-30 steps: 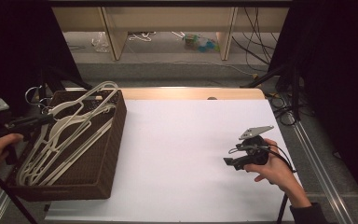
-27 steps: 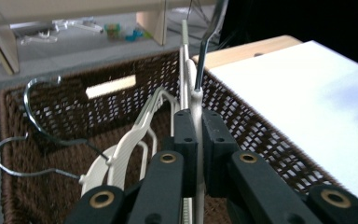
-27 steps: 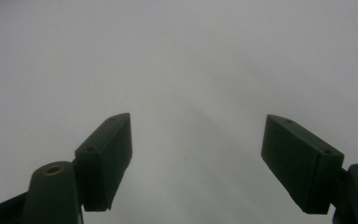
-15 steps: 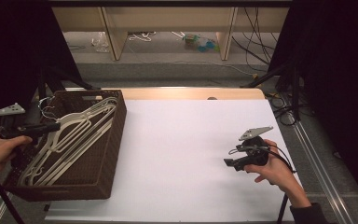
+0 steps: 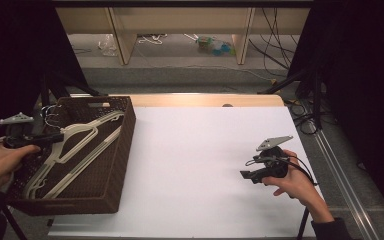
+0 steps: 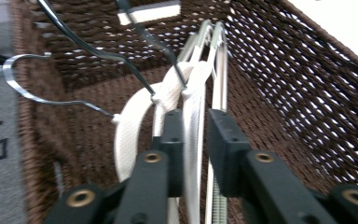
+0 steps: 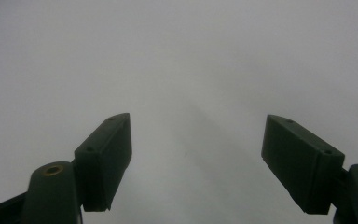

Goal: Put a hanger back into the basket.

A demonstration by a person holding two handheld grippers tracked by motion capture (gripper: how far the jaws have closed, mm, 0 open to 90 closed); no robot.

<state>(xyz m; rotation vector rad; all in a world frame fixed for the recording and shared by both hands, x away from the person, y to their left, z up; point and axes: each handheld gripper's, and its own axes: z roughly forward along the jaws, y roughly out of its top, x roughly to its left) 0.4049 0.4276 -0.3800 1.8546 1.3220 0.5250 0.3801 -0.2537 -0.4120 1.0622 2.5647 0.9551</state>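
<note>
Several white plastic hangers (image 5: pixel 80 145) with metal hooks lie in a brown woven basket (image 5: pixel 125 145) at the table's left edge. My left gripper (image 5: pixel 55 137) reaches into the basket from the left. In the left gripper view its jaws have just been opening; one white hanger arm (image 6: pixel 193 121) runs between the pads (image 6: pixel 223 144), with a gap on the right side. My right gripper (image 5: pixel 247 176) rests low over the white table (image 5: pixel 195 150) at the right, held in a hand. Its jaws (image 7: pixel 198 154) stand wide apart with nothing between them.
The basket's woven walls (image 6: pixel 307 93) close in around the left gripper, and wire hooks (image 6: pixel 28 88) stick up at its far left corner. Beyond the table lie a wooden strip (image 5: pixel 205 100), shelf legs and cables on the floor.
The left hand sank with the hanger, which now lies lower in the basket with the others. Its jaws have parted a little. The right hand has kept still.
</note>
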